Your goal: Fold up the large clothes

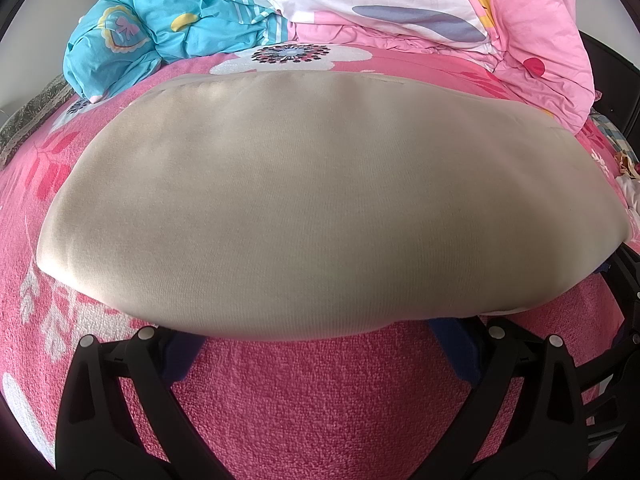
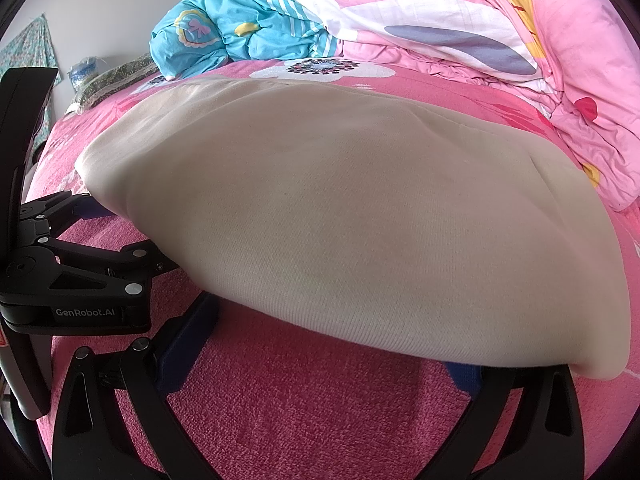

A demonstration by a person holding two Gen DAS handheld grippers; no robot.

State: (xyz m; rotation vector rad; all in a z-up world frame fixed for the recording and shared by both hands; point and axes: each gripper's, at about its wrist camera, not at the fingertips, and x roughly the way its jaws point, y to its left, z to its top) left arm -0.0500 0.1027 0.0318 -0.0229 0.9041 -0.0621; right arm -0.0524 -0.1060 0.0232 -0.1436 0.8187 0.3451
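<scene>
The beige garment [image 1: 320, 200] lies on the pink bed cover [image 1: 320, 408] as a smooth, compact panel, so you appear to be well into the folding, though hidden layers cannot be counted. Your left gripper [image 1: 320, 354] and right gripper [image 2: 320, 354] both have jaws spread wide, empty, at its near edge. Any final fold and tidying remain.

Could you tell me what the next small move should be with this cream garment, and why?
Probably close both grippers: the left gripper and right gripper stand open with fingers tucked under the cream garment's near edge on the pink blanket, nothing gripped yet.
</scene>
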